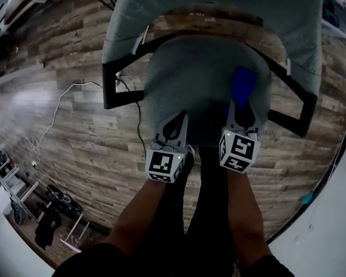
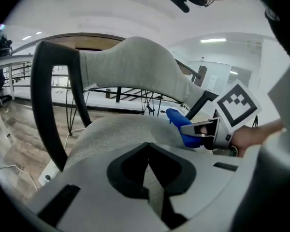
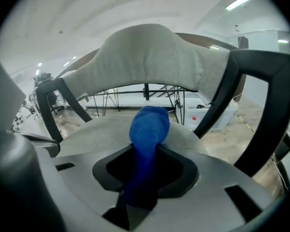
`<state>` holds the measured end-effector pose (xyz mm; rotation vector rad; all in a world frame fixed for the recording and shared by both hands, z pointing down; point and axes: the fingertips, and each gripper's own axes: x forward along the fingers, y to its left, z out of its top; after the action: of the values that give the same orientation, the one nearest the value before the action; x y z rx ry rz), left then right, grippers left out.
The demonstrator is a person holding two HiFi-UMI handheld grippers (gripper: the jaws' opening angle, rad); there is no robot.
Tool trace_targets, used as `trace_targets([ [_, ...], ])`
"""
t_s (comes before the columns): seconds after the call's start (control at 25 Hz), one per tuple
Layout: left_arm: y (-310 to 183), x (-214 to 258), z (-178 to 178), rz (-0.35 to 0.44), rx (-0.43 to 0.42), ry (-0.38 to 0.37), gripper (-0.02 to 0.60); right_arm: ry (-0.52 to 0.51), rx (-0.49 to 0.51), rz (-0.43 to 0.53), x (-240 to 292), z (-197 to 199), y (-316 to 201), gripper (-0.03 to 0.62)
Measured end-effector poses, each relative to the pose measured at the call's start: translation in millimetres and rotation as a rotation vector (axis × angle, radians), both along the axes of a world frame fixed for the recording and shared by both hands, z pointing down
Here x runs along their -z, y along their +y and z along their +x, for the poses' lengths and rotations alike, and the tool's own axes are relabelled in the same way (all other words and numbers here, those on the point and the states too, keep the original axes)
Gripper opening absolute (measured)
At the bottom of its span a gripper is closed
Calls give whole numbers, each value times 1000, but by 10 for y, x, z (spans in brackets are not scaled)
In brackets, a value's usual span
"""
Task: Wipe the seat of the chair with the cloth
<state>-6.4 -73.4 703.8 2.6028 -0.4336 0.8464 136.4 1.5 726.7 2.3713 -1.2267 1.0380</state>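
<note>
The cloth [image 1: 243,84], blue and bunched, lies on the right half of the seat [image 1: 196,77], its long axis running from the seat's front edge toward the backrest [image 1: 213,4]. In the head view the right claw [image 1: 241,105] grips its near end, so any stroke would likely be led by this hand. The left claw [image 1: 177,123] points over the seat's front edge, left of centre and well apart from the cloth.

From the left gripper view, the left claw [image 2: 148,146] has its jaws drawn nearly together with nothing between them, only seat [image 2: 116,129] fabric beyond. Further right over the seat, this view alone gives a side-on look: the cloth [image 2: 180,121] juts past the right claw [image 2: 201,129] and droops onto the cushion.

The right gripper view confirms the hold. The right claw [image 3: 144,151] is clamped on the cloth [image 3: 149,127], whose free end bulges toward the backrest [image 3: 150,57] and hides the seat [image 3: 84,132] just ahead of it.
</note>
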Motion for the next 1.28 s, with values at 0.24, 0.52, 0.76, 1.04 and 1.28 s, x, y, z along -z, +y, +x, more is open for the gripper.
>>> trace_targets([
  [0.24, -257, 3, -462, 22, 56, -13, 2, -32, 108, 26, 20, -656, -477, 120],
  [0.52, -299, -63, -1119, 28, 137, -57, 2, -108, 222, 37, -33, -1481, -893, 120],
  [0.76, -405, -70, -1518, 20, 209, -68, 2, -139, 279, 56, -53, -1934, -1174, 120],
  [1.04, -562, -85, -1884, 27, 279, -68, 2, -165, 306, 38, -169, -2337, -1377, 120],
  [1.28, -574, -127, -2095, 22, 279, -68, 2, -108, 310, -16, -289, -2459, -1409, 120],
])
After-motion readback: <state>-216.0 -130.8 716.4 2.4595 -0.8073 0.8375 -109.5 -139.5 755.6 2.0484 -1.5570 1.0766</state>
